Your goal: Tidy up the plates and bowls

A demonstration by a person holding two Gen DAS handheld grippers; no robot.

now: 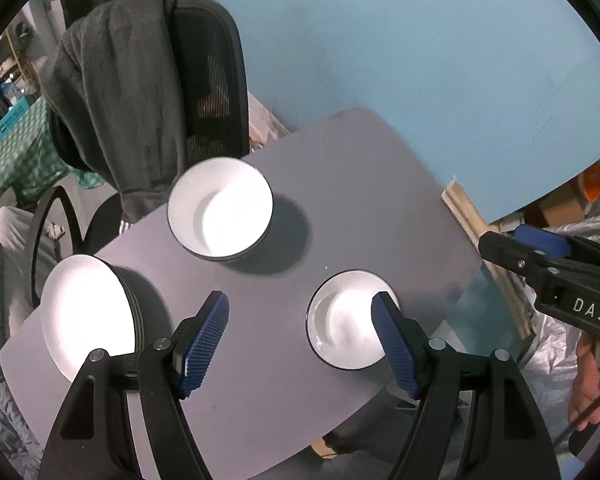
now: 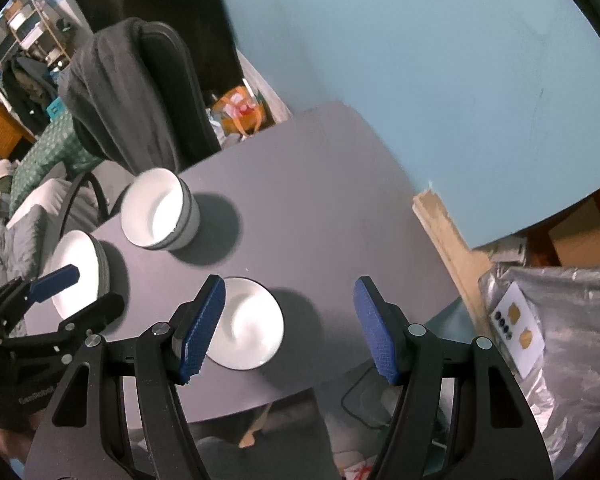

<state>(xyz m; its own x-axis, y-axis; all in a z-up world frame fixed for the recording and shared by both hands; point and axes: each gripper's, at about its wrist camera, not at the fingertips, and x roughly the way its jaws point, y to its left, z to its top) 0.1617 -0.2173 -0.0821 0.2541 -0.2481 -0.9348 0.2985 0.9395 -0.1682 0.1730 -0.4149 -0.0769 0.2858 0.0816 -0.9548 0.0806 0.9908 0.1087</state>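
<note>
A stack of white bowls (image 1: 220, 208) with dark rims stands at the far left of the grey table (image 1: 340, 184); it also shows in the right wrist view (image 2: 160, 208). A stack of white plates (image 1: 88, 312) sits at the near left edge, and shows in the right wrist view (image 2: 80, 272). A single small white dish (image 1: 348, 320) lies near the front right, and shows in the right wrist view (image 2: 252, 324). My left gripper (image 1: 304, 340) is open and empty above the table between plates and dish. My right gripper (image 2: 288, 328) is open and empty above the dish's right side.
An office chair (image 1: 204, 80) draped with a dark garment (image 1: 116, 92) stands behind the table. A blue wall (image 1: 420, 40) backs it. A wooden strip (image 1: 484, 248) leans at the table's right edge. Silver foil bags (image 2: 560, 320) lie right of the table.
</note>
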